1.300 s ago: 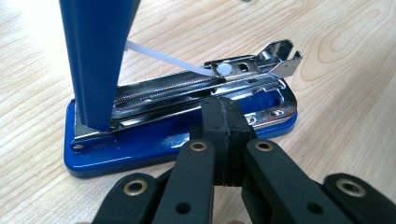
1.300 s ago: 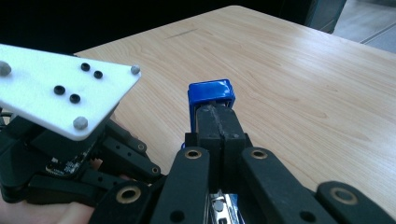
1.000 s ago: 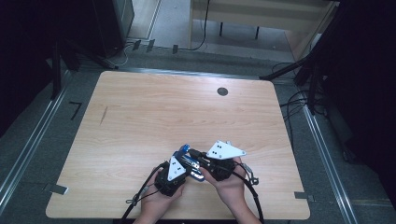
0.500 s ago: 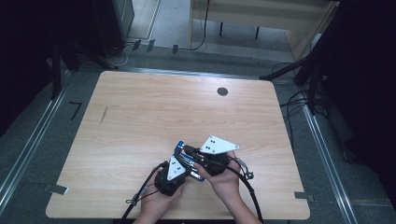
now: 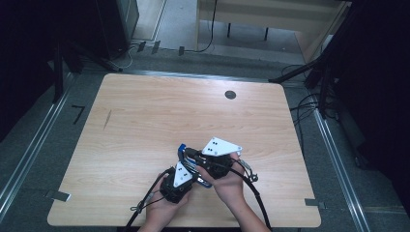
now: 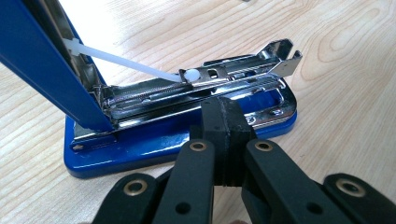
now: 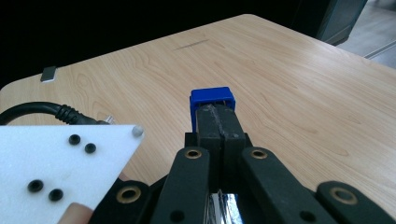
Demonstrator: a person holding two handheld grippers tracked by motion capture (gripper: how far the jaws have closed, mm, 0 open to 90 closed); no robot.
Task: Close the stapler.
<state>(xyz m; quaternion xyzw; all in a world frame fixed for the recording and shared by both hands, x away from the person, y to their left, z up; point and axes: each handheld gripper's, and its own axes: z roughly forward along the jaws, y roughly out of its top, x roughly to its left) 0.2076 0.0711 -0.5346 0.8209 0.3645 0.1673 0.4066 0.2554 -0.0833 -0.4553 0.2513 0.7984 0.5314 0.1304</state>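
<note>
A blue stapler (image 6: 154,144) lies on the wooden table with its blue cover (image 6: 42,51) swung up and its chrome magazine (image 6: 210,81) bare. A white pusher rod (image 6: 121,58) runs from cover to magazine. My left gripper (image 6: 223,103) is shut, its tips against the magazine's side over the base. My right gripper (image 7: 218,112) is shut too, its tips right at the end of the raised cover (image 7: 211,95). In the high view both hands hold the grippers (image 5: 193,175) (image 5: 189,154) around the stapler (image 5: 203,183) near the table's front edge.
The wooden table (image 5: 159,116) carries a round cable hole (image 5: 230,94) at the back and a dark streak (image 5: 107,119) at the left. The left gripper's white plate (image 7: 51,163) and cable (image 7: 42,112) sit close at the left of the right gripper view.
The right gripper with its white plate has shifted a little to the left and away from the front edge. The left gripper has stayed put.
</note>
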